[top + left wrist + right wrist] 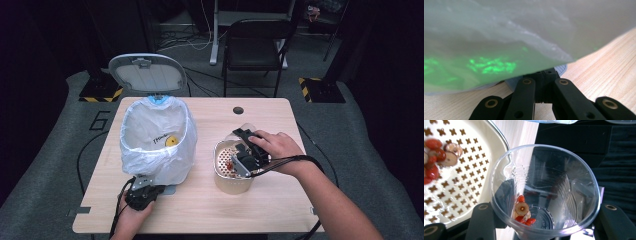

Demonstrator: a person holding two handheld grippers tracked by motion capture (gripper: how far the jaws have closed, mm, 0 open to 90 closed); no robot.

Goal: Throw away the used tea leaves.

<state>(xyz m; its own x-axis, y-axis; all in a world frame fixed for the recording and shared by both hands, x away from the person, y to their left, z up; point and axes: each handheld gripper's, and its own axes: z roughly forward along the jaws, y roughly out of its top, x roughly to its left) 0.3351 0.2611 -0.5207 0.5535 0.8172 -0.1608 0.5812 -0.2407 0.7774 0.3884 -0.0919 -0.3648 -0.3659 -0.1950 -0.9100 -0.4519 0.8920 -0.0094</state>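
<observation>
The right tongs (243, 145) have a clear plastic cup (544, 192) clamped between their two black jaws, which stand about half open around its wall, one jaw on each side of the cup. The cup is tipped on its side over the far right rim of a cream strainer bowl (220, 177) that stands on the table (280, 200), right of the middle. From the right gripper view the cup's mouth faces the camera; a few red berries and a pale round slice (522, 208) cling near its bottom. More of the same red and pale bits (439, 152) lie on the strainer's perforated tray, just beside the cup and up to the left in that view. The person's right hand (280, 150) grips the tongs from the right.

The left tongs (142, 192) sit low at the near left of the table, with the left hand (131, 217) behind them. Their jaws are shut, and the tips reach under the overhanging white bin liner (499, 37), at the grey base of the bin (561, 68); whether they pinch anything there I cannot tell. The bin (157, 140) stands at the left of the table, its lid (147, 72) raised behind it, well apart from the cup and strainer. Something small and yellow (171, 141) lies inside the liner.
</observation>
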